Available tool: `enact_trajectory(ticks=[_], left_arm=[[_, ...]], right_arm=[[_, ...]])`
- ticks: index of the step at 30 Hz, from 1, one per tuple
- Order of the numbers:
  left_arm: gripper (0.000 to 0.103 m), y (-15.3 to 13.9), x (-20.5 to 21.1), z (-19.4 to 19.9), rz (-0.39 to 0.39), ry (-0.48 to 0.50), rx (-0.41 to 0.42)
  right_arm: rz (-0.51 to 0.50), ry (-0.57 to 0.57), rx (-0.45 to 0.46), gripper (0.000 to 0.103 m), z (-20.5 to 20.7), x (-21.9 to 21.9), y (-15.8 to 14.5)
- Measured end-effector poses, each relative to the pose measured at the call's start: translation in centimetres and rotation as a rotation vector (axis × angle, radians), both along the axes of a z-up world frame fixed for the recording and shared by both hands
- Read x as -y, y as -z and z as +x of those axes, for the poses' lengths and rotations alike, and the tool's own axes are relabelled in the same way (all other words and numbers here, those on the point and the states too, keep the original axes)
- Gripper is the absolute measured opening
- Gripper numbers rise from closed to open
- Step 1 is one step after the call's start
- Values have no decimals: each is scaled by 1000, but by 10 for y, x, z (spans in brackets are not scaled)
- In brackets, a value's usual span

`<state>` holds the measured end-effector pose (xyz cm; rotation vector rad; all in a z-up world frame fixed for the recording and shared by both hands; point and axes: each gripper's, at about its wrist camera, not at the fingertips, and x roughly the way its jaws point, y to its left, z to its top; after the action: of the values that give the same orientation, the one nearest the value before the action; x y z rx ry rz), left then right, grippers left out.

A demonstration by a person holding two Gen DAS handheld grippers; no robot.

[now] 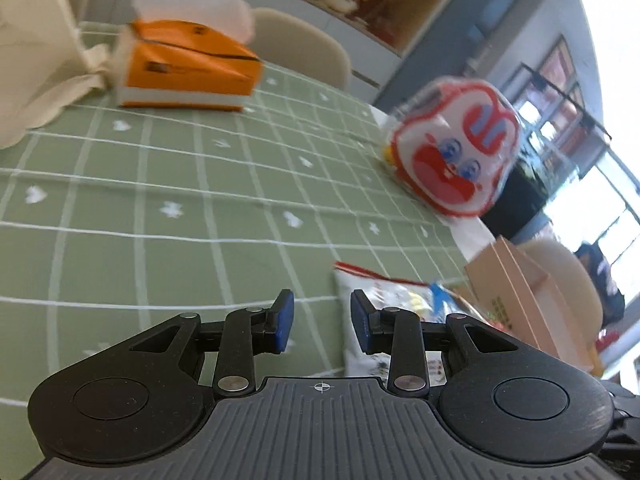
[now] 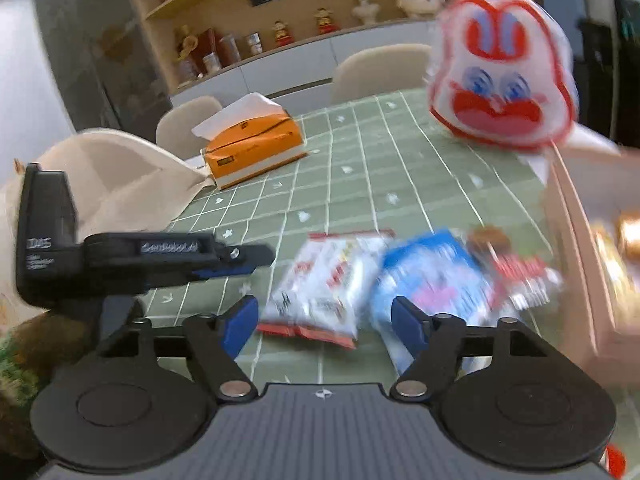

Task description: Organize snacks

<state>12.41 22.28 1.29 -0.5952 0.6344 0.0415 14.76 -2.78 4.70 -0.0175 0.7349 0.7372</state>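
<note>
Three snack packets lie side by side on the green checked tablecloth point(image 2: 360, 168): a white-and-red one point(image 2: 324, 284), a blue one point(image 2: 432, 276) and a red one point(image 2: 520, 276). My right gripper point(image 2: 324, 316) hovers just short of them, open, with nothing between its fingers. My left gripper point(image 1: 322, 308) is open by a narrow gap over bare cloth; the white packet point(image 1: 384, 300) lies just past its right finger. In the right wrist view the left gripper point(image 2: 260, 258) reaches in from the left, side-on. A red-and-white rabbit-face bag point(image 1: 452, 148) point(image 2: 500, 76) stands at the far right.
A pale pink box point(image 1: 520, 292) point(image 2: 580, 208) with some snacks inside sits at the table's right edge. An orange tissue box point(image 1: 188, 68) point(image 2: 252, 148) and a cream cloth bag point(image 1: 32, 60) point(image 2: 120, 176) lie at the far left. Chairs stand behind the table.
</note>
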Motion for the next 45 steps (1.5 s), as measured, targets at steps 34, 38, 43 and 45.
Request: enact_trajectory(ticks=[34,38,43,45], left_arm=[[36,-63,105,-41,308,528,187],[36,-46,161,-59,415,693,150],[38,-27,203,-89,620,825,135],[38,-18,215,-96,736,828,123]], right_arm=[[-203,125,281,76,-103,81,-73],[-257,217,302,76,-123,131,-53],[-308,338,259,76,-125,175,-6],[-312,376,223,76,-118,187,11]])
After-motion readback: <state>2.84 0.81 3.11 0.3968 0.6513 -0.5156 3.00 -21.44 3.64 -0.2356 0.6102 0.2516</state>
